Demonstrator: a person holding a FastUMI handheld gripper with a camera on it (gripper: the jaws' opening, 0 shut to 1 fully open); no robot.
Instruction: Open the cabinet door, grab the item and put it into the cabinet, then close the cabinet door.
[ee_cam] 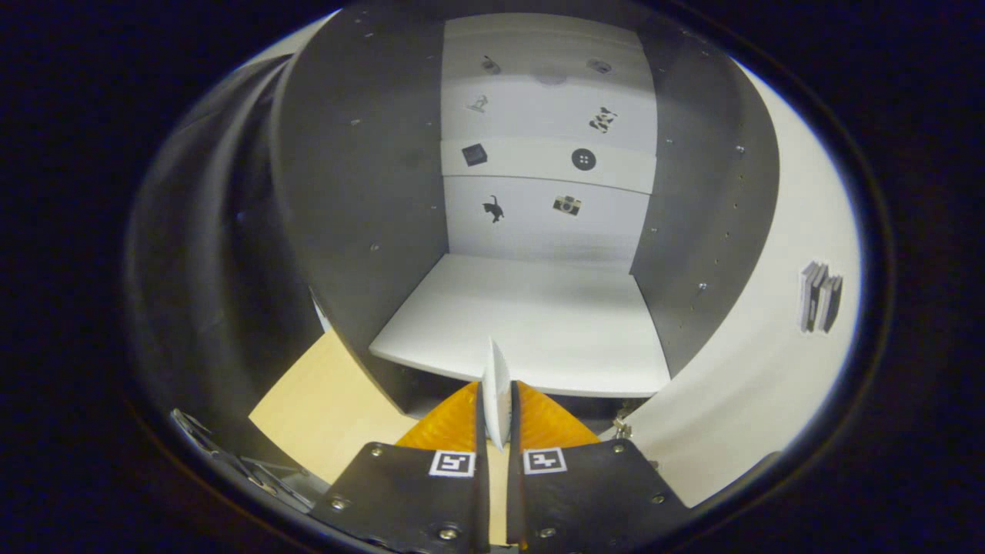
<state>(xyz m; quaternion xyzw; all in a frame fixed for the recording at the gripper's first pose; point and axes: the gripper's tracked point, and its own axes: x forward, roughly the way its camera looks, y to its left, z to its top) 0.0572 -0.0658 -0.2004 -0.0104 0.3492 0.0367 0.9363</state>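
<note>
My gripper (496, 431) is shut on a thin white plate (496, 385), held edge-on and upright between both fingers. Its top rim reaches up over the front edge of the cabinet's white bottom shelf (531, 323). The cabinet (362, 192) stands open straight ahead, with dark grey side walls and a white back panel (546, 208) carrying small picture stickers. The open door (777, 308) swings out to the right, its white inner face turned toward me. The shelf holds nothing.
A light wooden tabletop (323, 408) lies below and left of the cabinet. A higher white shelf (546, 158) crosses the cabinet's back. A sticker of books (819, 296) sits on the door. A hinge (622, 425) shows at the door's lower corner.
</note>
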